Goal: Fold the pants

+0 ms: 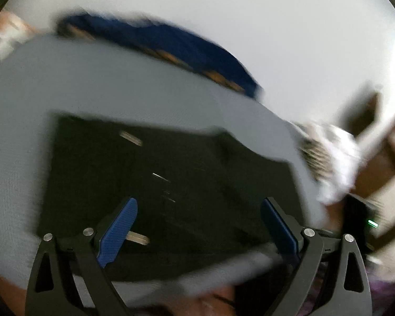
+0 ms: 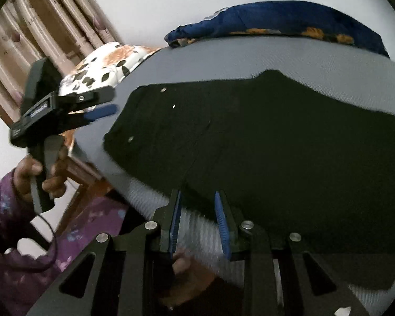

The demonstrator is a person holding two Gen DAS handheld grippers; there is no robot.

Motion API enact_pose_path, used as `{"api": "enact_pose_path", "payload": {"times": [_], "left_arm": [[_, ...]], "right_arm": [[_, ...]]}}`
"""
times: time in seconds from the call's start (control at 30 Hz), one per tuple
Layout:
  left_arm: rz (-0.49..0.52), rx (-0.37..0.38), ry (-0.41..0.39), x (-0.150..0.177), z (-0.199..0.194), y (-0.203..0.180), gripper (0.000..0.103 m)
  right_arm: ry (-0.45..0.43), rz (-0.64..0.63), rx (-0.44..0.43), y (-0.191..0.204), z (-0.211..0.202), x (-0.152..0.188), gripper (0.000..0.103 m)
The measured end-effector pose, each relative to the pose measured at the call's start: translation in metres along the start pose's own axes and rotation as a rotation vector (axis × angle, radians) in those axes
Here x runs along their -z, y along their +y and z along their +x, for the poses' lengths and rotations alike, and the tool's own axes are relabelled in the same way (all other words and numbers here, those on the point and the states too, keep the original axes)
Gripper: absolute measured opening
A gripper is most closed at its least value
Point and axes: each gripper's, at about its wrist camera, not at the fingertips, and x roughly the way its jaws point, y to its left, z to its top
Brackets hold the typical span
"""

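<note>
The right hand-held gripper (image 2: 197, 220) has its blue pads narrowly apart at the near edge of the black pants (image 2: 263, 152); whether they pinch the hem cannot be told, and pale grey surface shows in the gap. The left hand-held gripper (image 1: 197, 230) stands wide apart with nothing between its pads, hovering over the pants' waist end. The pants lie spread flat on a grey mattress (image 2: 316, 63). A blue cloth (image 2: 276, 21) lies bunched at its far edge.
</note>
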Motion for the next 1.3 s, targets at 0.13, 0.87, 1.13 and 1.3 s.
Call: {"api": "enact_pose_path", "payload": {"times": [0.13,0.87,1.13,1.3], "left_arm": [[-0.052,0.232,0.171,0.0,0.047,-0.016,0.095],[-0.164,0.34,0.435,0.007,0.126,-0.024,0.024],[-0.222,0.203,0.433,-0.013,0.101,-0.006,0.053],[-0.293,0.19,0.454,-0.009,0.106,0.006,0.067]], "right_arm": [[-0.112,0.341,-0.103,-0.065,-0.041,0.027,0.03],[-0.188,0.567,-0.244,-0.107,-0.056,0.041,0.051],[-0.181,0.583,-0.252,-0.104,-0.053,0.041,0.056],[-0.177,0.603,-0.257,-0.107,-0.05,0.042,0.063]]}}
